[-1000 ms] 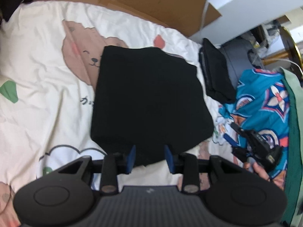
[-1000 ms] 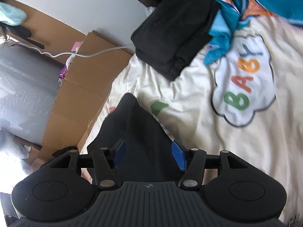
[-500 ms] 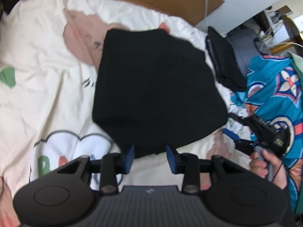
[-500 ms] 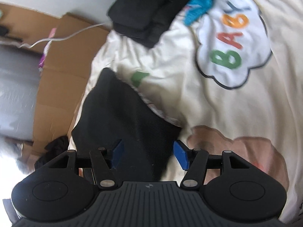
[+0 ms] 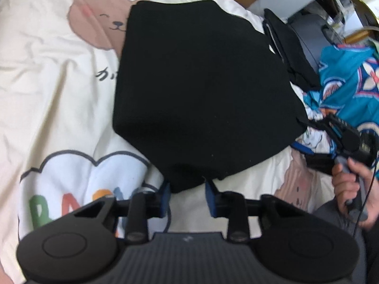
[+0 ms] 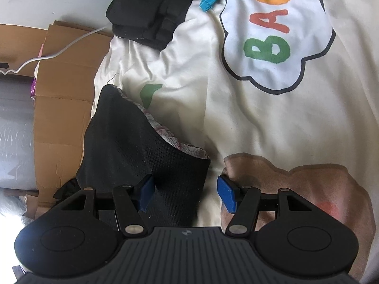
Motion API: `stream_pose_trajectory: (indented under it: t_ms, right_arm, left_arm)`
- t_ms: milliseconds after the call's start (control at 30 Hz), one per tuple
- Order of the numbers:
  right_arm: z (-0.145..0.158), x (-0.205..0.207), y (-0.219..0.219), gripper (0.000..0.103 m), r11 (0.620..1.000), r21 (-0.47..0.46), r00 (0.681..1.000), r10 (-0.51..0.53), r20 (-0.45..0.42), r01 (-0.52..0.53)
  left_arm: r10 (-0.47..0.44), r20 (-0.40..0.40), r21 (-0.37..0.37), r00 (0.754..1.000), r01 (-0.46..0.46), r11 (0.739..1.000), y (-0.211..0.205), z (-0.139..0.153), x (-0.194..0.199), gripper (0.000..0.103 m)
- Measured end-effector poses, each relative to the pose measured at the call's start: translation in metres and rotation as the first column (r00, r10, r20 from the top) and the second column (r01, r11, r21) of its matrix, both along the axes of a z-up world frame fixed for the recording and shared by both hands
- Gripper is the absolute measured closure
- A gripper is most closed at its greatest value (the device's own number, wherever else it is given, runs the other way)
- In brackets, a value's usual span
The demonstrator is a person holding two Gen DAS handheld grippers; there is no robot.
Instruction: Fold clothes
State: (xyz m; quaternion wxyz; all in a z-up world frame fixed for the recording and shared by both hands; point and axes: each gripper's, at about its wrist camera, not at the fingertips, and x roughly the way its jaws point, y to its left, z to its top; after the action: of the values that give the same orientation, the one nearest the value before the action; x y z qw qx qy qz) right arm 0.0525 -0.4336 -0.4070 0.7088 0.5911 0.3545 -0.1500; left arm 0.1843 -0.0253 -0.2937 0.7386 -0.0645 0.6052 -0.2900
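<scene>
A folded black garment (image 5: pixel 201 82) lies flat on the cream cartoon bedsheet (image 5: pixel 47 71). My left gripper (image 5: pixel 187 196) is at its near corner. The jaws are closing, the corner is bunched between the blue pads, and both pads touch the cloth. In the right wrist view the same garment (image 6: pixel 132 146) shows its mesh inside and a patterned hem. My right gripper (image 6: pixel 186 191) stands wide open over another corner. Its left pad touches the cloth and its right pad is over bare sheet. A hand (image 5: pixel 350 184) holds the right gripper (image 5: pixel 315 133) at the garment's right edge.
A stack of folded black clothes (image 6: pixel 151 11) sits at the bed's far edge, beside a teal patterned garment (image 5: pixel 350 82). Flattened cardboard (image 6: pixel 61 99) with a white cable (image 6: pixel 59 52) stands along the bedside. A "BABY" cloud print (image 6: pixel 277 35) marks open sheet.
Both grippers have come down toward the bed, so the garment looks larger. The left jaws have narrowed around the near corner. The right jaws stay wide.
</scene>
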Motion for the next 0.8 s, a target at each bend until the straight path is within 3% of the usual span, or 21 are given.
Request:
stream_pose_trajectory:
  t_ms: [33,67,267,600,700,767,800]
  right_arm:
    - [0.0,0.001,0.0,0.04,1.0,-0.001,1.0,0.001,0.0,-0.001]
    - [-0.001,0.001,0.001,0.04,1.0,-0.002,1.0,0.003,0.001,-0.003]
    - [-0.001,0.001,0.0,0.041,1.0,-0.006,1.0,-0.004,0.006,0.004]
    - [0.003,-0.008,-0.005,0.041,0.998,-0.018,0.999,-0.052,0.012,0.052]
    - [0.003,-0.008,-0.005,0.041,0.998,-0.017,0.998,-0.054,0.012,0.054]
    - [0.003,-0.008,-0.005,0.041,0.998,-0.015,0.998,-0.057,0.011,0.057]
    - [0.002,-0.008,-0.005,0.041,0.998,-0.012,0.998,-0.061,0.012,0.061]
  left_arm:
    - [-0.003,0.012,0.003,1.0,0.003,1.0,0.0,0.001,-0.001,0.095]
    - [-0.007,0.025,0.006,1.0,0.006,1.0,0.0,0.002,-0.002,0.098]
    - [-0.031,0.076,0.031,0.997,0.029,0.999,0.008,0.006,-0.008,0.101]
    - [-0.032,0.024,0.029,0.999,0.031,0.999,0.025,-0.001,-0.019,0.103]
    - [-0.027,0.024,0.023,0.999,0.027,0.999,0.024,0.001,-0.016,0.093]
    - [-0.029,0.027,0.038,0.999,0.028,0.999,0.022,0.0,-0.014,0.078]
    - [-0.03,0.029,0.042,0.999,0.029,0.999,0.021,0.0,-0.013,0.076]
